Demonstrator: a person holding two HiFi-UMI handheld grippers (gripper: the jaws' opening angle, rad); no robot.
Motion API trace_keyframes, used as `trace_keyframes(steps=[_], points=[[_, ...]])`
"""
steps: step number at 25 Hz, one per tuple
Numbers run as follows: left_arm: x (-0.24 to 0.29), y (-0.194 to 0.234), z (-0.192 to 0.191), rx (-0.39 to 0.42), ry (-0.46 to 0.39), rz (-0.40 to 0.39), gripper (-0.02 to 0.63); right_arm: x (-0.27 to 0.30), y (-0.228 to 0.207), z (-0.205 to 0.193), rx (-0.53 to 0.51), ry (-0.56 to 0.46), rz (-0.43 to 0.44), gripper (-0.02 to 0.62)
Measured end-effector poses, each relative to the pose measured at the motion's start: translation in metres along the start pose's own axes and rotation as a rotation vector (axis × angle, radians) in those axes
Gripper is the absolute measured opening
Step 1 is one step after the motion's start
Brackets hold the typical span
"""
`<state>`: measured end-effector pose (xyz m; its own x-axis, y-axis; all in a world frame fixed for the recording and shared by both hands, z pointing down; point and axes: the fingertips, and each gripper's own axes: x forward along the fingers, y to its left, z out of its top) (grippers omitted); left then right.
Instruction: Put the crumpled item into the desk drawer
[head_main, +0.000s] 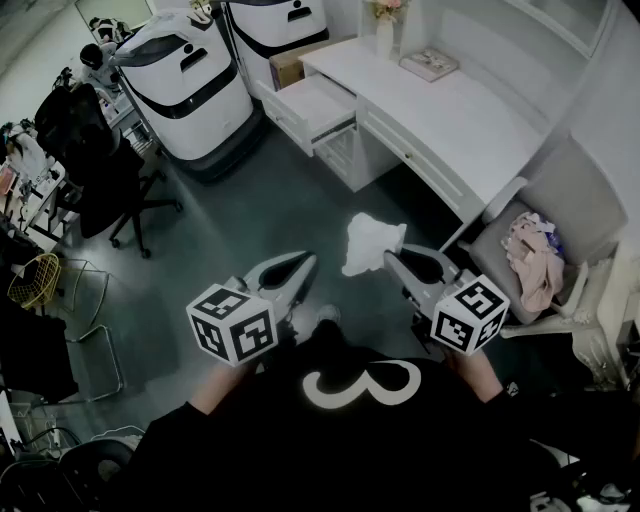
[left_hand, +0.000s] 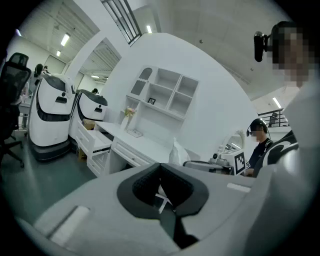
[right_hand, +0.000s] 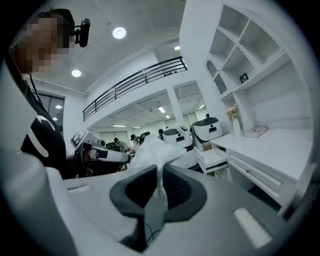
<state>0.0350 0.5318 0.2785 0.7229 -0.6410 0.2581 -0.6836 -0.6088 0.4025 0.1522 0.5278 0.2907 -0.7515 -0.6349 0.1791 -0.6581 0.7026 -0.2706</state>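
We hold the crumpled item (head_main: 370, 238), a white wad of thin sheet, pinched in the right gripper (head_main: 395, 258); the jaws stand narrow, clamped on a lower fold, and the bulk of the wad rises free above the pads. We judge that this edge grip keeps the wad clear of the jaws for a clean release. The left gripper (head_main: 305, 265) has its jaws together with nothing between them, level with the right one; it has no load, so we judge it free to steady the drawer (head_main: 322, 104) if needed. The item hangs in the air over the floor, well apart from the desk (head_main: 450, 120). The drawer stands pulled out at the desk's left end, so no opening step is needed; its bottom shows bare white, with no contents that we can see. A book (head_main: 430, 65) lies near the desk's rear edge and a vase (head_main: 385, 38) stands at its rear left corner. The chair (head_main: 495, 240) at the desk's right end carries a heap of clothes (head_main: 535, 260).
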Motion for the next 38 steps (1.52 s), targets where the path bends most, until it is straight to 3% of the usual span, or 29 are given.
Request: trace_keyframes(steps=[20, 31, 38], points=[[0.064, 0.075, 0.027, -0.025, 0.005, -0.033, 0.011, 0.072, -0.068, 0.009, 0.035, 0.017, -0.029, 0.038], [0.152, 0.171, 0.078, -0.057, 0.089, -0.050, 0.011, 0.168, -0.161, 0.040, 0.084, 0.042, -0.065, 0.038], [0.224, 0.254, 0.131, -0.086, 0.126, -0.058, 0.011, 0.255, -0.236, 0.063, 0.121, 0.097, -0.071, 0.038]])
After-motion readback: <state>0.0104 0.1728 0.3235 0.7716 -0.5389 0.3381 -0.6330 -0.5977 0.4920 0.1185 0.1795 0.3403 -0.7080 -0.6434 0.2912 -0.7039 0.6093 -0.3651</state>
